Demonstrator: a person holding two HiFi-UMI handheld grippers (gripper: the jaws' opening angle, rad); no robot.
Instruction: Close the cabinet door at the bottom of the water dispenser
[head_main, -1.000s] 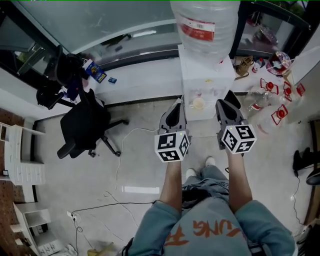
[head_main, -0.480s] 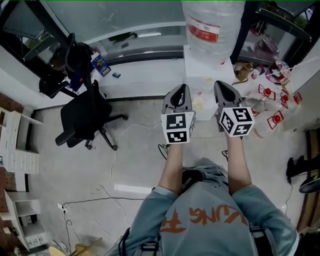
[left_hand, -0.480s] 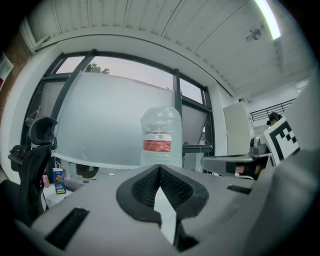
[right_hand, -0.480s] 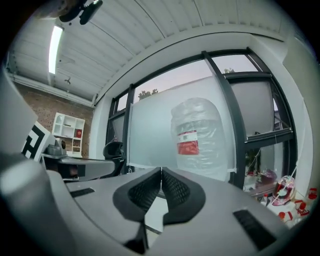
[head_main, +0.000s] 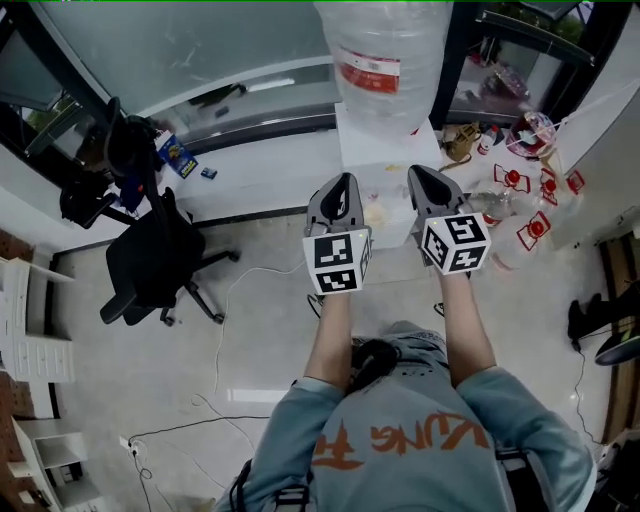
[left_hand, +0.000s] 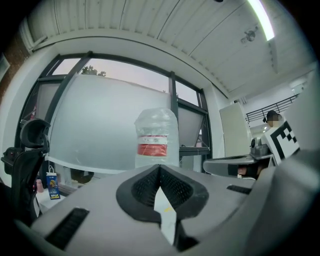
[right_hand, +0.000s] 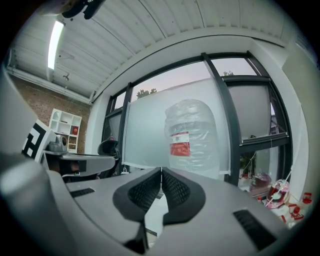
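A: left tongs (left_hand: 160, 170) and right tongs (right_hand: 161, 171) are both closed, tips touching, nothing between them. Held side by side.
B: Dispenser?
A: White water dispenser (head_main: 385, 150) straight ahead, just past the tips, against the low window ledge (head_main: 260, 160). Big bottle (head_main: 385, 50) upright on top, red label.
B: bottom door?
A: Can't tell. The head view only shows the top, the front is out of sight.
B: Surroundings?
A: Black office chair (head_main: 150, 260) on the left of the head view, well apart. Red-capped jugs (head_main: 530, 225) on the floor on the other side.
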